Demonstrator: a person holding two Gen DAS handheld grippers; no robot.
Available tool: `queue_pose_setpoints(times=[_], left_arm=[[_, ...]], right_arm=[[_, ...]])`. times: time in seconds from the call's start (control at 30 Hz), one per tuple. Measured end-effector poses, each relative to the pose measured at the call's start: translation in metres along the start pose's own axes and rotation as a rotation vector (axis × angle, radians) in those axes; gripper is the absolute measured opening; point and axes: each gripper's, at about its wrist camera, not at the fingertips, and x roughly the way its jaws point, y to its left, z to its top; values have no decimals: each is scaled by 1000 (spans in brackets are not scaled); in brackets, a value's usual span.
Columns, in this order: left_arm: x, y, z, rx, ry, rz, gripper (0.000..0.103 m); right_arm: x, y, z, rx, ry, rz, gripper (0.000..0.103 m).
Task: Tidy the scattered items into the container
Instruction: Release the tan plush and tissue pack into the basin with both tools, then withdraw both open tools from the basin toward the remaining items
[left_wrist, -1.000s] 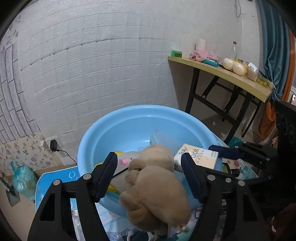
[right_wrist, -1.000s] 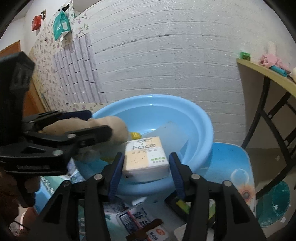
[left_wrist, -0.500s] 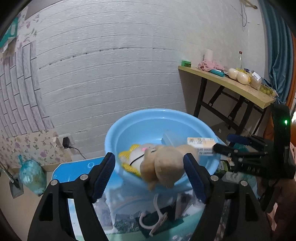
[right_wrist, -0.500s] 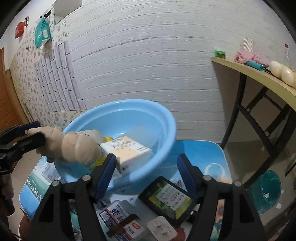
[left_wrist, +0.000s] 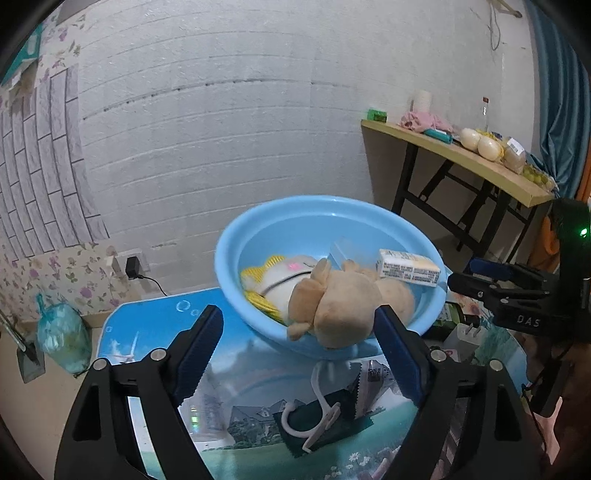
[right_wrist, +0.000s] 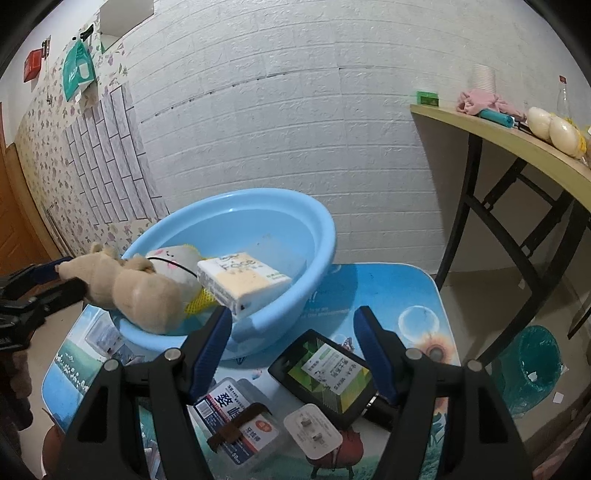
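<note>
A light blue basin stands on the picture-printed table. In it lie a tan plush toy, draped over the near rim, a white and yellow plush and a tissue pack. My left gripper hangs short of the basin. Its jaws are opening with nothing between them. In the right wrist view the tissue pack leans on the basin's near rim. My right gripper stands open and empty just before it. Below it lie a black box, a white plug and a clear labelled box.
A white hook, a dark green packet and a silvery wrapper lie on the table under my left gripper. A wooden side table with clutter stands at the right. A teal bin sits on the floor.
Both grippers opened and let go: the tan plush and the tissue pack now lie in the basin. Both grippers have drawn back from the basin towards the table's near side.
</note>
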Motion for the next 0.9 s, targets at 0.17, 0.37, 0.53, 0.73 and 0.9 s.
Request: queue_pose_setpoints(times=[0.17, 0.37, 0.53, 0.73, 0.9], left_arm=[[18, -15, 0, 32, 25, -18, 83], [32, -25, -3, 50, 58, -36, 83], [20, -23, -7, 47, 37, -43, 83], [4, -8, -22, 12, 35, -20, 83], [-2, 6, -41, -18, 68, 7, 83]], right_arm=[[0, -4, -2, 0, 2, 1, 68], [4, -10, -9, 20, 27, -3, 68], [2, -10, -16, 15, 38, -3, 68], [1, -11, -28, 24, 68, -1, 68], [0, -5, -41, 7, 104, -8, 68]])
